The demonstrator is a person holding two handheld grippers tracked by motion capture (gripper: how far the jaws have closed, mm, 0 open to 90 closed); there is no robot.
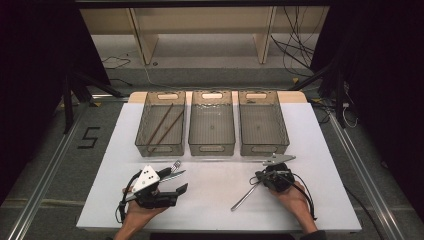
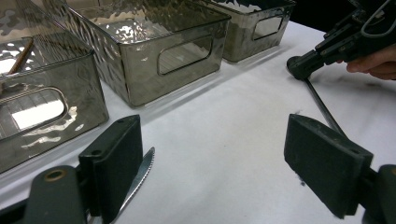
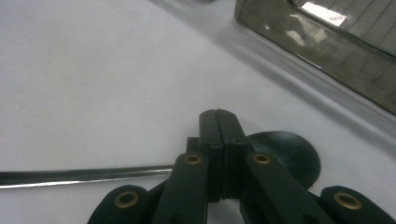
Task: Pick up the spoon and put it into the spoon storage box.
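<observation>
My left gripper (image 1: 176, 181) rests on the white table (image 1: 215, 200) at the front left, jaws open, nothing between the pads (image 2: 212, 126). A serrated knife (image 1: 175, 174) lies along its far jaw, with the blade (image 2: 139, 179) poking out from under that jaw. My right gripper (image 1: 260, 178) is at the front right, shut, its tip (image 3: 219, 116) down over the neck of a metal spoon (image 1: 245, 197). The spoon's bowl (image 3: 289, 154) shows behind the jaws and its handle (image 3: 84, 176) runs off to the left. I cannot tell whether the tip touches the spoon.
Three clear grey bins stand in a row at the back: left bin (image 1: 142, 131) with two brown chopsticks (image 1: 165, 125), middle bin (image 1: 211, 148), right bin (image 1: 264, 148). Another small metal piece (image 1: 176, 164) lies just beyond the knife. The table's front edge is close to both hands.
</observation>
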